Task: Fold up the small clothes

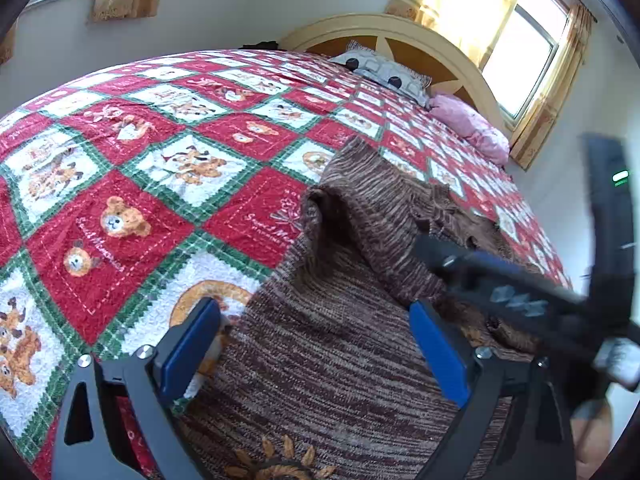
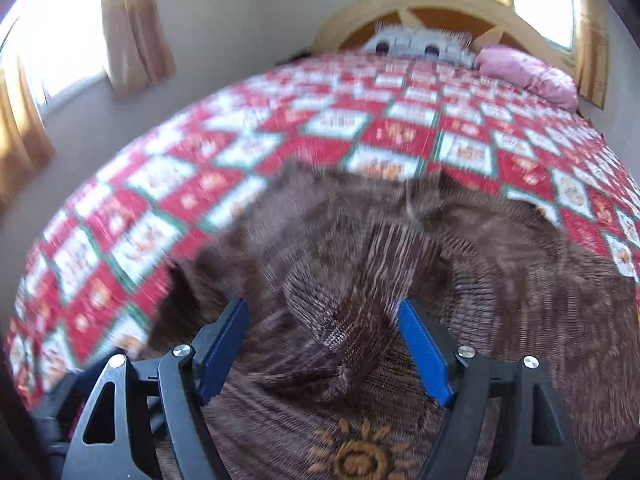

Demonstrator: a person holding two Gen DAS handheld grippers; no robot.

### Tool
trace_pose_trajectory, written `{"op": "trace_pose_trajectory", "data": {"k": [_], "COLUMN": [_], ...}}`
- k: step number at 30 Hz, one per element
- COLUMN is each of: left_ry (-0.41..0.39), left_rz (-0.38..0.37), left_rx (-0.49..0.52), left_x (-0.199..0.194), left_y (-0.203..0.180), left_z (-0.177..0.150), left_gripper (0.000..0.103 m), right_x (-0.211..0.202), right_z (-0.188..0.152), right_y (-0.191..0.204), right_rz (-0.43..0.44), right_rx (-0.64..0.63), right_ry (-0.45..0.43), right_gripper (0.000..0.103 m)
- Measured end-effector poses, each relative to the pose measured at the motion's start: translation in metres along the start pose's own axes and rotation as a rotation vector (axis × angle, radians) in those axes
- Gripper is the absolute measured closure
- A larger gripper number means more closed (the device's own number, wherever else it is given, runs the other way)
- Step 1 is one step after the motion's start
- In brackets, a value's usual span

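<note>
Over the sweater (image 1: 340, 360), the left gripper (image 1: 316, 344) stands wide and empty, one pad above the sweater's left edge. Beside it the right gripper (image 2: 322, 350) straddles a folded-over sleeve (image 2: 352, 312), jaws wide, gripping nothing. Best to pinch a single sleeve layer and lay it flat. The sweater lies on the quilt (image 1: 140, 200).

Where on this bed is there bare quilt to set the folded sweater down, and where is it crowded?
Bare quilt lies to the left of the brown sweater, running up toward the patterned pillow. A narrower strip is free between the sweater's far edge and the pink pillow. It is crowded near the camera: the sweater spreads under both open grippers, left gripper and right gripper.
</note>
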State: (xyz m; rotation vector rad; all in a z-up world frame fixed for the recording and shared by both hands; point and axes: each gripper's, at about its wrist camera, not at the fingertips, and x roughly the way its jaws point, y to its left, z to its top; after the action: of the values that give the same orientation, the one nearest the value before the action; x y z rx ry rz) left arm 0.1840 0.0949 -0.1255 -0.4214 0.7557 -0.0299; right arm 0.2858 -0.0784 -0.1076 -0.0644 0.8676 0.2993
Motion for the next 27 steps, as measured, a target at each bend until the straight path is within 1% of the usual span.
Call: {"op": "trace_pose_trajectory", "data": {"k": [1, 2, 3, 6, 8, 10, 12, 13, 14, 15, 17, 19, 21, 24, 26, 27], "left_ry": [-0.001, -0.001, -0.001, 0.001, 0.002, 0.001, 0.001, 0.001, 0.002, 0.003, 0.003, 0.004, 0.005, 0.006, 0.006, 0.006], "left_rz": [-0.004, -0.007, -0.009, -0.012, -0.012, -0.013, -0.017, -0.017, -0.016, -0.014, -0.011, -0.015, -0.020, -0.019, -0.019, -0.019], "left_rx": [-0.003, -0.005, -0.006, -0.005, -0.004, -0.006, -0.008, -0.007, -0.006, -0.004, -0.001, -0.003, -0.003, -0.002, -0.002, -0.003], "left_x": [-0.002, -0.002, -0.002, -0.001, -0.001, -0.002, -0.002, -0.002, -0.002, -0.002, -0.001, -0.002, 0.000, 0.000, 0.000, 0.000], "left_y": [0.005, 0.005, 0.007, 0.007, 0.006, 0.006, 0.006, 0.006, 0.006, 0.005, 0.005, 0.005, 0.005, 0.005, 0.005, 0.005], "left_z": [0.000, 0.000, -0.001, 0.000, 0.000, -0.001, -0.001, -0.001, -0.001, -0.001, -0.002, -0.002, -0.001, -0.001, -0.001, -0.001], "left_gripper": [0.005, 0.005, 0.004, 0.003, 0.003, 0.003, 0.003, 0.003, 0.003, 0.003, 0.002, 0.001, 0.001, 0.001, 0.000, 0.000], "right_x": [0.007, 0.008, 0.007, -0.022, -0.037, -0.043, -0.046, -0.050, -0.054, -0.057, -0.067, -0.079, -0.083, -0.080, -0.067, -0.060], "right_z": [-0.002, -0.004, -0.007, -0.022, -0.037, -0.056, -0.070, -0.077, -0.080, -0.080, -0.076, -0.070, -0.061, -0.051, -0.040, -0.036], "right_y": [-0.003, -0.008, -0.016, -0.056, -0.079, -0.100, -0.114, -0.121, -0.124, -0.125, -0.124, -0.118, -0.106, -0.087, -0.079, -0.077], "right_rz": [-0.008, -0.021, -0.040, 0.045, 0.066, 0.052, 0.058, 0.111, 0.124, 0.113, 0.054, -0.001, 0.003, 0.040, 0.031, 0.031], "right_rx": [-0.010, -0.009, 0.014, 0.199, 0.298, 0.383, 0.449, 0.486, 0.504, 0.514, 0.515, 0.486, 0.419, 0.324, 0.269, 0.263], "right_ry": [0.025, 0.037, 0.036, -0.062, -0.105, -0.092, -0.082, -0.100, -0.105, -0.105, -0.122, -0.187, -0.214, -0.209, -0.173, -0.154], "right_gripper": [0.057, 0.074, 0.082, 0.081, 0.080, 0.069, 0.061, 0.061, 0.061, 0.061, 0.061, 0.061, 0.061, 0.061, 0.061, 0.061]}}
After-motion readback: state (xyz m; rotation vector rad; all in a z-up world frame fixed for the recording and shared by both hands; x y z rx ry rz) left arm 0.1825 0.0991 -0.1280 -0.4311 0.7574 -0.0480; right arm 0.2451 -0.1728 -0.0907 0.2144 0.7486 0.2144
